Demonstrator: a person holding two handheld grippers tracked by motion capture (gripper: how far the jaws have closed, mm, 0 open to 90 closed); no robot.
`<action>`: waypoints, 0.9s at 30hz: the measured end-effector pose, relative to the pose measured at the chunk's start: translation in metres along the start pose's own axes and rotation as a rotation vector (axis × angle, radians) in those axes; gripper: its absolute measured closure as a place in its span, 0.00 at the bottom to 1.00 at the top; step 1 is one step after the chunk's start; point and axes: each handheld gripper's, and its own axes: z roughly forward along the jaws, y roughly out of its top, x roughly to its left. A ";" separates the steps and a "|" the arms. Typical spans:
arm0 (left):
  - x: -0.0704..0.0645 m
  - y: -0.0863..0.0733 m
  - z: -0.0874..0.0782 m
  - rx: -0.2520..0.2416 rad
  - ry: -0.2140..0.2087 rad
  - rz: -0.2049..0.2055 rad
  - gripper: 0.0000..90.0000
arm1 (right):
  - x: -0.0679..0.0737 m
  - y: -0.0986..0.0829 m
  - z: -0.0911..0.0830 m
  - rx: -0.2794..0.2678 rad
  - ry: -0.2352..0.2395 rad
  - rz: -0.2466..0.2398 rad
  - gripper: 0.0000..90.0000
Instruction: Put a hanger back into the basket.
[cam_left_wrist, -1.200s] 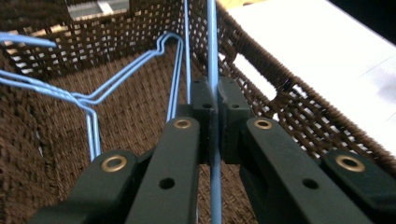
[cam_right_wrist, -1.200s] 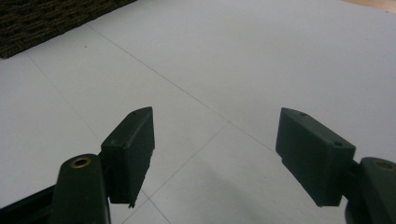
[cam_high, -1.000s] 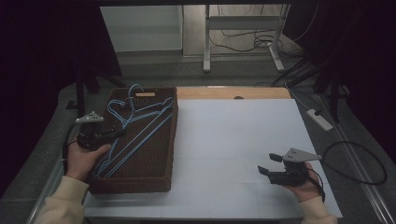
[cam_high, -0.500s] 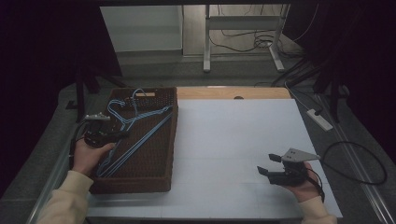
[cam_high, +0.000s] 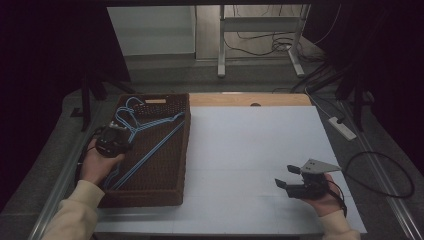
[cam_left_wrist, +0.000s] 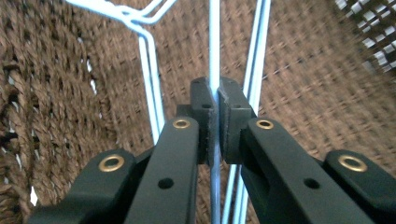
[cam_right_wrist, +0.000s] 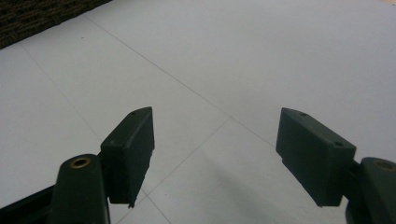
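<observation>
Here, left claw (cam_left_wrist: 214, 100) clenched on a blue hanger wire (cam_left_wrist: 214, 42) amid more hangers (cam_high: 150, 131) in the basket (cam_high: 161, 170); right claw (cam_right_wrist: 215, 154) released.

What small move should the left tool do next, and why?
Probably lift slowly, straight up. In the left gripper view the left tool is already shut on one light blue wire hanger, so the grasp seems done. Other hangers lie close beside it in the brown woven basket and could catch, so a slow lift is safer. The right tool is open over the white table.
</observation>
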 end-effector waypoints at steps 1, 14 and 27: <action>0.000 0.001 0.002 0.008 0.002 -0.001 0.95 | 0.000 0.000 0.000 0.001 0.000 0.000 0.32; -0.006 0.004 -0.011 -0.135 0.071 0.043 0.55 | 0.000 0.000 0.001 0.006 -0.001 0.001 0.31; -0.037 -0.020 -0.066 -0.414 -0.145 0.065 0.44 | 0.000 0.000 0.000 -0.002 0.001 0.005 0.31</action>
